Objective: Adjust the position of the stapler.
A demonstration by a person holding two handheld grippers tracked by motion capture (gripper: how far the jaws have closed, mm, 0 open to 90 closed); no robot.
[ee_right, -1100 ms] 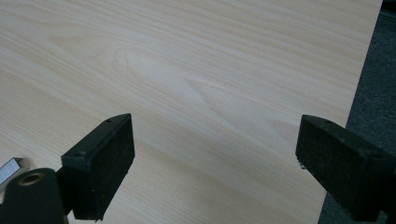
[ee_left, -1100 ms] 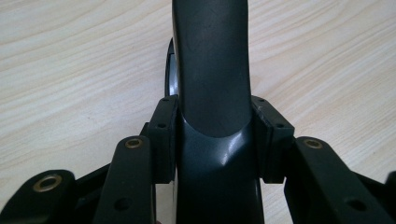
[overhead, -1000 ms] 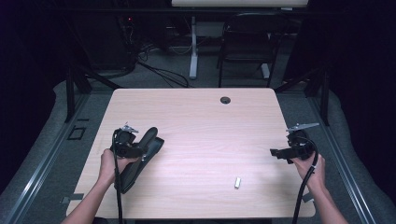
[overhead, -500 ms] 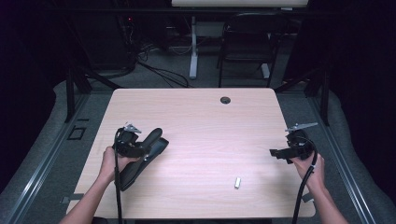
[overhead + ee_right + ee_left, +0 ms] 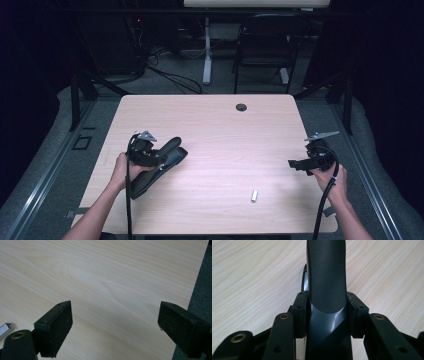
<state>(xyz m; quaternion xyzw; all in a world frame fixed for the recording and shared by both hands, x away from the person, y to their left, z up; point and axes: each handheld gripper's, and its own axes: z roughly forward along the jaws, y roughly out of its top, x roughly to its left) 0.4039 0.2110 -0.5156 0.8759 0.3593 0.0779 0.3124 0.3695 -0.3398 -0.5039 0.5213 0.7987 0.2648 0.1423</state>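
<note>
Left gripper [image 5: 158, 156] is clamping a black stapler [image 5: 327, 277] across its body, with the 2 pads pressing on either flank and the jaws standing partly closed to the width of that body. It is holding the stapler well to the left of the staple strip [image 5: 254, 195] and a little farther from the person. The nose is pointing up and to the right across the table [image 5: 210, 125], while the tail is trailing back toward the person's left hand [image 5: 124, 169].

Compared with the 2 earlier high views, the stapler is sitting slightly closer to the staple strip. The shift is small, and the grip is looking unchanged.

Right gripper [image 5: 296, 163] is hovering to the right of the staple strip and slightly beyond it, in the same spot as 1 second ago. Its jaws are standing wide apart and gripping nothing. In the right gripper view, the end of the strip is peeking in beside its left jaw.

Judging by this, the left side is steadying the stapler in a working position while the right side is waiting. The strip is lying untouched, so picking it up is probably coming next.
</note>
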